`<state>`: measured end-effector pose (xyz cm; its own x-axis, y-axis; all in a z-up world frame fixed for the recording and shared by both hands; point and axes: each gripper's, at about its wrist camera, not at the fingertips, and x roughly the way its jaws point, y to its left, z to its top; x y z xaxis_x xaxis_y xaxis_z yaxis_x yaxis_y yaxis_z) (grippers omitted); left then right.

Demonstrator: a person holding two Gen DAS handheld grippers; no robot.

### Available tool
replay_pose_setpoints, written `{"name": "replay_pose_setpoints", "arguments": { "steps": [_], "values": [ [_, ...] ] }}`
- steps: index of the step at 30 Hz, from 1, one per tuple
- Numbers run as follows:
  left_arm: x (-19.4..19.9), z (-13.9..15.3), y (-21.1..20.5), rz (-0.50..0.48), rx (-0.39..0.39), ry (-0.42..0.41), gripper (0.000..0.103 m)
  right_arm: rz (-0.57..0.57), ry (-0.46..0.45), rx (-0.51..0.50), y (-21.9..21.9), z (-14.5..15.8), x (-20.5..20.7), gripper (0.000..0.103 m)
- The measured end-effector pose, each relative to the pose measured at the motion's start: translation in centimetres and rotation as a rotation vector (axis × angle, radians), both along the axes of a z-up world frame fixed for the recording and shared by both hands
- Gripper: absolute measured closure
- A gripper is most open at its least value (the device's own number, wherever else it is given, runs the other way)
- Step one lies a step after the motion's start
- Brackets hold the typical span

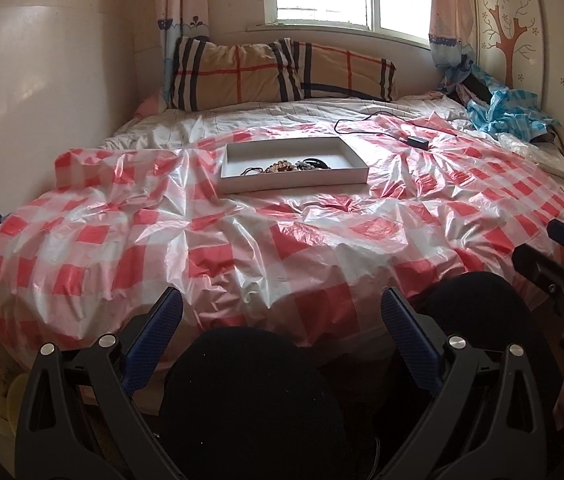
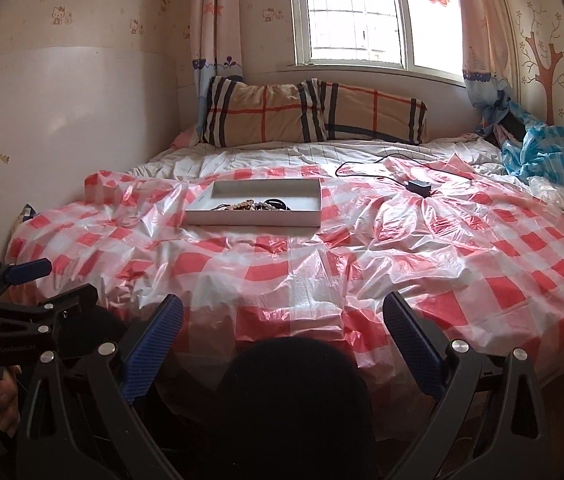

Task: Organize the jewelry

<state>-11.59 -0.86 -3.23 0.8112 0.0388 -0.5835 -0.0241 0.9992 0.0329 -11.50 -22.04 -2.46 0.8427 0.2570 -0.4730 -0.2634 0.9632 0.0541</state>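
Observation:
A shallow white tray lies mid-bed on a red-and-white checked plastic sheet. Inside its near half sits a heap of jewelry: beaded bracelets and dark cords. My left gripper hangs open over the bed's near edge, well short of the tray, with nothing between its blue-padded fingers. My right gripper is open too, equally far back and empty. Each gripper shows at the edge of the other's view: the right gripper, the left gripper.
A black charger with its cable lies right of the tray. Plaid pillows lean under the window. Crumpled blue plastic is at the far right. The person's dark-clad knees fill the foreground.

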Motion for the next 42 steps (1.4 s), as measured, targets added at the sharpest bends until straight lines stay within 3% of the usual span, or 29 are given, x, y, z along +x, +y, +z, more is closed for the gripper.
{"name": "replay_pose_setpoints", "arguments": {
  "steps": [18,29,42],
  "values": [
    [-0.5,0.3,-0.7,-0.019,-0.005,-0.033,0.008,-0.005,-0.013,-0.032,0.7,0.0,-0.3,0.007],
    [0.4,-0.4,-0.6,-0.020,-0.030,0.009,0.008,-0.004,0.026,-0.020,0.4,-0.5,0.5,0.007],
    [0.8,-0.8,-2.1,-0.050,0.018,0.018,0.008,-0.005,0.029,-0.019,0.3,-0.7,0.7,0.007]
  ]
}}
